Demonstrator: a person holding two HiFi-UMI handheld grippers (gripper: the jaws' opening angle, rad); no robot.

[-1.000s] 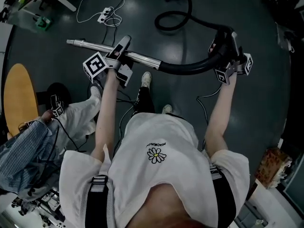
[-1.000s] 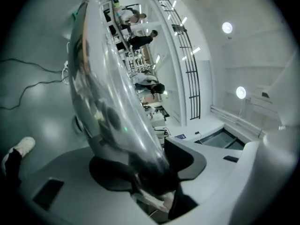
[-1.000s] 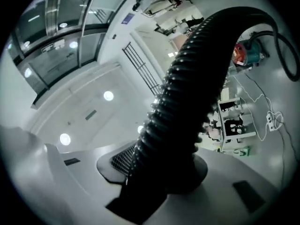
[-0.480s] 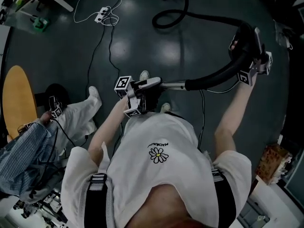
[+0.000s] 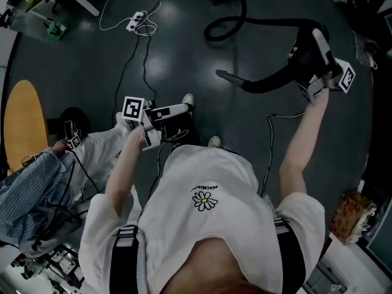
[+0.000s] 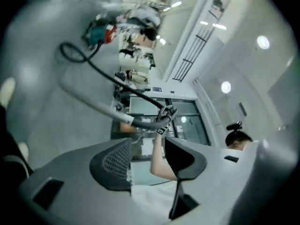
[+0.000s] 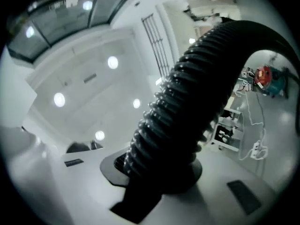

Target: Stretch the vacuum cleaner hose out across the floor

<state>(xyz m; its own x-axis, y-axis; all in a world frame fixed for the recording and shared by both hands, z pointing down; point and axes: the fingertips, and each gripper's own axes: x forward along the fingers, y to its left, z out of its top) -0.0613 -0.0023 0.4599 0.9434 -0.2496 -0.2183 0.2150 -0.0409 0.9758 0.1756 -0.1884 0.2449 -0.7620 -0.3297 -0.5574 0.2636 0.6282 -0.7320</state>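
Note:
In the head view the black ribbed hose [image 5: 269,23] runs from a loop on the dark floor up to my right gripper [image 5: 309,48], then bends down into the wand [image 5: 228,77], which hangs free. My right gripper [image 7: 159,168] has just been closing and is shut on the hose [image 7: 197,97]. My left gripper [image 5: 180,112] is low near my body, apart from the wand. Its jaws [image 6: 147,153] stand open and empty. The left gripper view shows the hose [image 6: 101,71], the wand [image 6: 89,102] and the vacuum cleaner [image 6: 101,32] far off.
A white power strip [image 5: 136,20] and cables lie on the floor at the back left. A round wooden top [image 5: 24,127] and a seated person [image 5: 37,188] are at the left. A cardboard box [image 5: 349,216] stands at the right. My shoes [image 5: 188,100] are below the left gripper.
My left gripper slid off the wand's end, let it go and drew back to the left. The right gripper rose with the hose, and the wand swung away from my body.

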